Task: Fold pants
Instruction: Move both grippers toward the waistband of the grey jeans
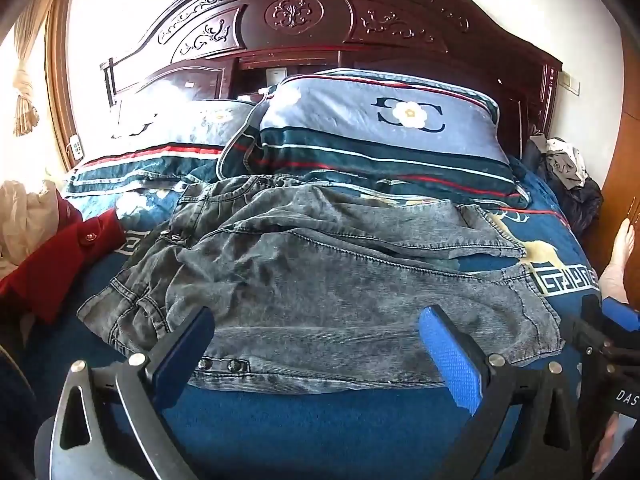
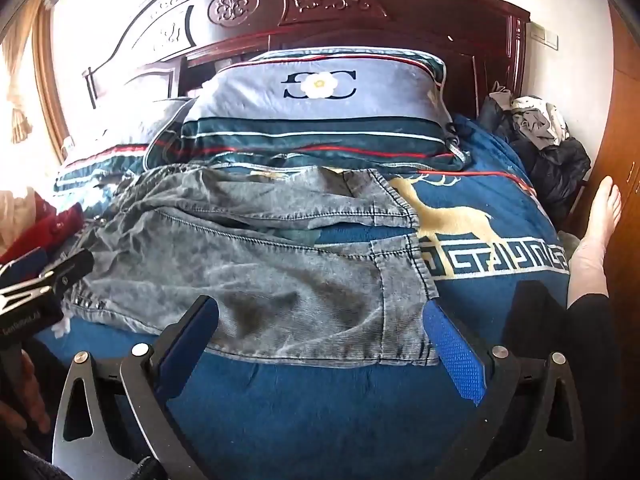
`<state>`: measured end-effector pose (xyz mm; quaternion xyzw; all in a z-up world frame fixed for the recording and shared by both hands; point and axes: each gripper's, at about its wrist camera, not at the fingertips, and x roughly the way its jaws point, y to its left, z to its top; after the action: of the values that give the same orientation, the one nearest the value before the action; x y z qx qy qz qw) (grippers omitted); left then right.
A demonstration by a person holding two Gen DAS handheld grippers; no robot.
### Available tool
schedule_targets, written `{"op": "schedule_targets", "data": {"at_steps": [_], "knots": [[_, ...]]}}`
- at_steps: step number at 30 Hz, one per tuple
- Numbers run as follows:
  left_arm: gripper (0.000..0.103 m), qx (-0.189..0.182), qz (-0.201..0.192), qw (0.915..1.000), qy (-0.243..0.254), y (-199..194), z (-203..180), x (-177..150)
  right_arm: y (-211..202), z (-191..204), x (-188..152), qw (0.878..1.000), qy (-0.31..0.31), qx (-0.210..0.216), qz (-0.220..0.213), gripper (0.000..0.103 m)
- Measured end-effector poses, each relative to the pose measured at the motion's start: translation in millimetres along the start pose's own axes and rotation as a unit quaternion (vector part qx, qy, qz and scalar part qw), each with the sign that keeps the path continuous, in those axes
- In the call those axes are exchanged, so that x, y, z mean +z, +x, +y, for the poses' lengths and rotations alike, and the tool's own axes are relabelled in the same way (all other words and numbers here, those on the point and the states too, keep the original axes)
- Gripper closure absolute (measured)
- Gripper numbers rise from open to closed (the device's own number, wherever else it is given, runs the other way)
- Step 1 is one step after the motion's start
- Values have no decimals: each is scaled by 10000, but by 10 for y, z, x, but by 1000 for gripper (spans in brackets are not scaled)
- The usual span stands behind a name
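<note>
The left gripper (image 1: 316,344) has its blue-padded fingers (image 1: 448,356) spread wide with nothing between them, hanging just above the near edge of the pants (image 1: 320,280). The right gripper (image 2: 320,336) is likewise spread wide and empty, over the hem end of the same pants (image 2: 260,264). The pants are grey acid-washed denim, rumpled and lying crosswise on the bed, waistband with metal snaps to the left, legs running right, one partly over the other. Under them is a plush blue blanket (image 1: 320,432) with a gold deer (image 2: 448,212) and a key-pattern band. At far left lies a red garment (image 1: 60,264); behind, two striped pillows (image 1: 380,132) lean on a carved dark wooden headboard (image 1: 296,12). At right sit a heap of dark clothes (image 2: 548,148) and a bare foot (image 2: 600,216).
</note>
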<state>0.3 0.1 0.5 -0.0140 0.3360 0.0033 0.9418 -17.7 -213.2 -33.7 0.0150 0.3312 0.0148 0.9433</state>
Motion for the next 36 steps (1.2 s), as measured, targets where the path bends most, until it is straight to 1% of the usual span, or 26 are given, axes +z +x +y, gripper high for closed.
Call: {"op": "schedule_targets", "data": {"at_steps": [3, 8, 10, 11, 12, 22, 32, 36], "knots": [[0, -89, 21, 9999, 45, 13, 45, 14, -10, 24, 21, 10000, 0, 72, 8, 0], [0, -113, 17, 9999, 47, -23, 46, 8, -31, 62, 80, 9999, -46, 144, -8, 0], [0, -103, 44, 9999, 22, 9, 52, 31, -29, 64, 110, 9999, -32, 160, -18, 0], [0, -69, -39, 10000, 0, 20, 21, 35, -28, 69, 119, 9998, -30, 169, -24, 0], [0, -65, -41, 10000, 2, 31, 21, 42, -22, 77, 129, 9999, -31, 167, -30, 0], [0, 15, 62, 10000, -58, 103, 50, 10, 87, 92, 106, 9998, 71, 153, 66, 0], [0, -4, 177, 9996, -208, 179, 123, 1, 141, 105, 97, 9998, -48, 121, 154, 0], [0, 56, 164, 9997, -154, 212, 135, 0, 172, 89, 152, 9998, -76, 103, 143, 0]]}}
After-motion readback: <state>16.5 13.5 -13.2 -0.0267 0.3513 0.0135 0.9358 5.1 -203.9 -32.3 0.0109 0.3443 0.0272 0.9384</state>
